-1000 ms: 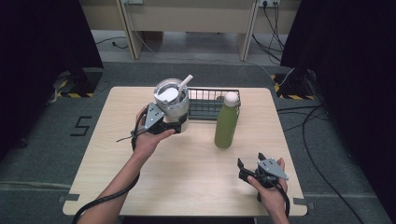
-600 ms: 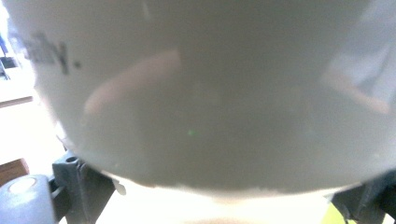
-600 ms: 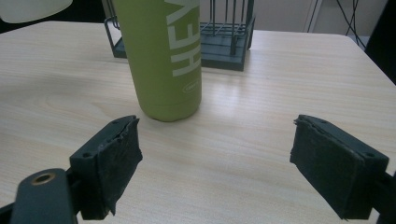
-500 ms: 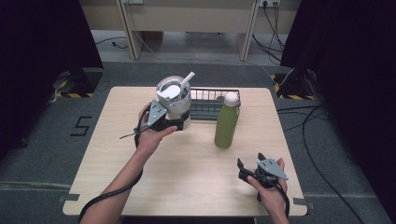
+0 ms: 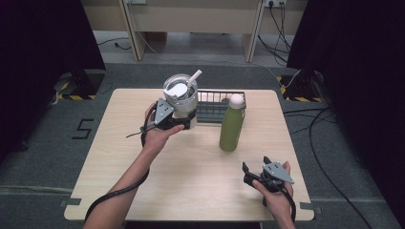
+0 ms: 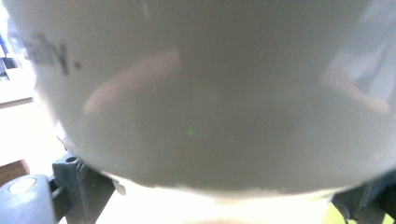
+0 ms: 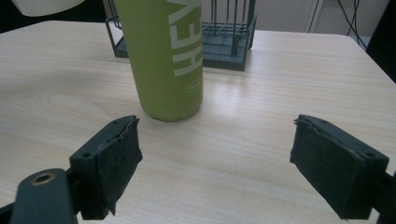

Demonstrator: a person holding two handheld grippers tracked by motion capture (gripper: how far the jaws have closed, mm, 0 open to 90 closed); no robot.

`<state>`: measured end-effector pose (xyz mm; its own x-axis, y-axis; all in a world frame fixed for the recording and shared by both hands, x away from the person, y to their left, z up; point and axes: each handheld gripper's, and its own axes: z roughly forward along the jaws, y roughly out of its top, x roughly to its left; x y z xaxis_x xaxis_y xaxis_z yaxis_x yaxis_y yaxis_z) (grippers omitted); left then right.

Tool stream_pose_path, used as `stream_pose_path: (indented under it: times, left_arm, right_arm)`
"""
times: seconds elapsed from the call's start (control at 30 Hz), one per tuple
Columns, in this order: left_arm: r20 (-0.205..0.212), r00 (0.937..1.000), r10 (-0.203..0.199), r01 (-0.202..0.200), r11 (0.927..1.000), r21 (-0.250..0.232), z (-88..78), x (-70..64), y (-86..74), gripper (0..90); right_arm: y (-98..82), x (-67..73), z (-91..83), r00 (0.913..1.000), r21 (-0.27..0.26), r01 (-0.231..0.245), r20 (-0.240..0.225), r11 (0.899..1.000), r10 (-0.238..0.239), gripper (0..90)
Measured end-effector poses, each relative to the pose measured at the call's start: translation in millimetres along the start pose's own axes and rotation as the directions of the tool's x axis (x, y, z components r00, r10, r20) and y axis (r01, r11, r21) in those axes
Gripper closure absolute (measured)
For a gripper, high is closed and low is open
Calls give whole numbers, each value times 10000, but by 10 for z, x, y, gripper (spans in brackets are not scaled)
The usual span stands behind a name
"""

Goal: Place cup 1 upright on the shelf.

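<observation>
High view: left gripper [image 5: 184, 120] clamped on tumbler [image 5: 180, 97], now lifted slightly toward wire basket [image 5: 216, 106] at frame centre-top; placement likely next. Right gripper [image 5: 253, 174] idle lower right, jaws wide; green bottle [image 5: 231, 125] untouched.

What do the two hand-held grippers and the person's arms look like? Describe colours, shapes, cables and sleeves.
Each hand-held gripper, left and right, is black with a grey three-cornered plate on top. The right one's two jaws are black blocks faced with dark, rough-edged pads, with a round brass-coloured fitting by one. A black cable trails along the left forearm. The forearms are bare, with no sleeves in view.
</observation>
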<state>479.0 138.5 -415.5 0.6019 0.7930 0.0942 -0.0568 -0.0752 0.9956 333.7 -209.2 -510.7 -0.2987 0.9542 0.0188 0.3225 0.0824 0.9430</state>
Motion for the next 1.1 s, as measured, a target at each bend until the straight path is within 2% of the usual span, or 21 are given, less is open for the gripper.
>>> stream_pose_path:
  times: [0.13,0.37,1.1]
  left_arm:
    - [-89,9999,46,-47,10000,-40,43,16,4,89]
    - [-158,9997,-183,184,9998,29,99,42,-11,89]
    - [-273,9994,-200,203,9997,97,296,84,54,89]
  right_arm:
    - [-5,3,1,10000,16,-65,2,10000,65,155]
    - [-3,-7,-4,10000,-12,16,36,10000,-16,154]
    - [-12,-1,3,10000,10,-16,-1,10000,16,154]
